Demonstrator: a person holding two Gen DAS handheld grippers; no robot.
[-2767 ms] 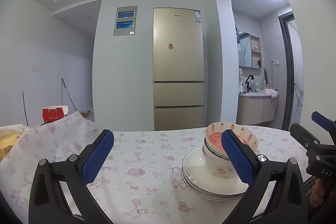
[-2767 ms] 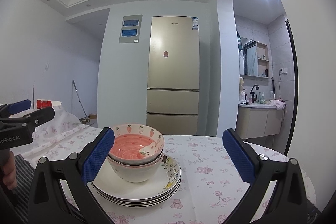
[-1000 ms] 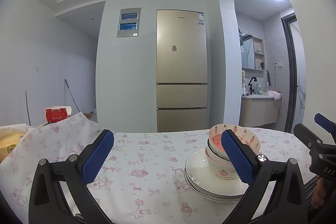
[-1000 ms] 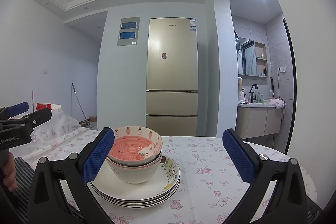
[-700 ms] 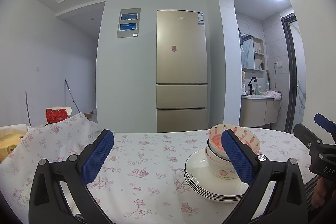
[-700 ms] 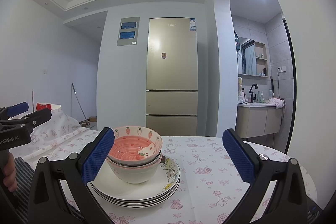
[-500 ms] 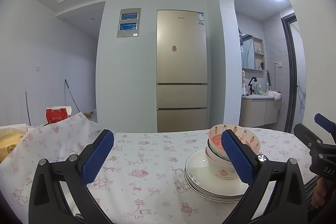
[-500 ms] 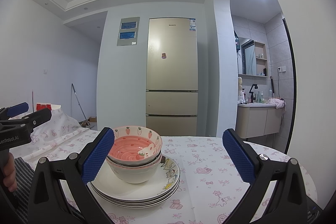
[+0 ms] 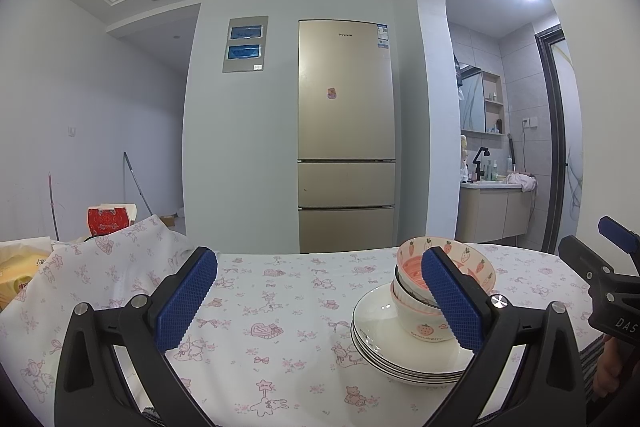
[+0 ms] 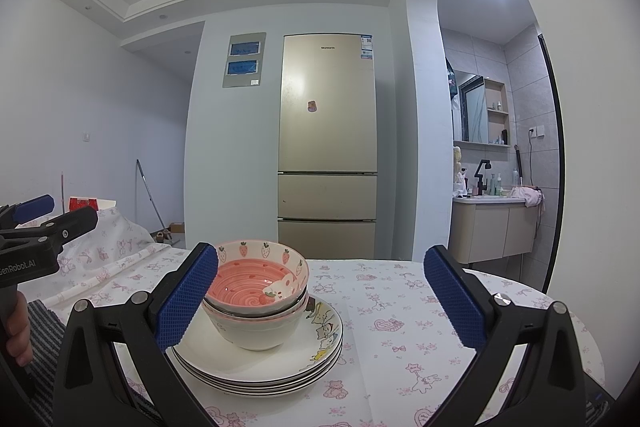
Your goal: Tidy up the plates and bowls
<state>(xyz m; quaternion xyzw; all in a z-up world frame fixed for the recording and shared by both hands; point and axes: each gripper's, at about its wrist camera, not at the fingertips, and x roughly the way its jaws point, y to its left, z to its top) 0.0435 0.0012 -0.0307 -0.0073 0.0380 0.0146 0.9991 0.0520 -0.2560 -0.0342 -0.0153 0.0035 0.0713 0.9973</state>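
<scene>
Hovering low over the near edge of the table [image 9: 288,355], the left gripper [image 9: 320,301] and the right gripper [image 10: 320,301] both have their tongs spread wide and they pinch nothing. I judge they are held back like this because the stacking seems finished and there is nothing loose left on the cloth to collect.

In the right wrist view the task's things sit at about 7 o'clock, just behind the left blue pad: a pile of plates [image 10: 320,355] with the bowls [image 10: 260,291] nested on top of it. In the left wrist view the same pile is at about 4 o'clock, partly behind the right pad. The wide plates are at the bottom and the bowls in the middle of them, which I think keeps the pile steady.

Counting by the rims, I see four plates, and three bowls, though the lower rims are tight together, so I am not fully sure.

Farther, at 12 o'clock, one fridge [image 10: 328,143] stands against the wall
</scene>
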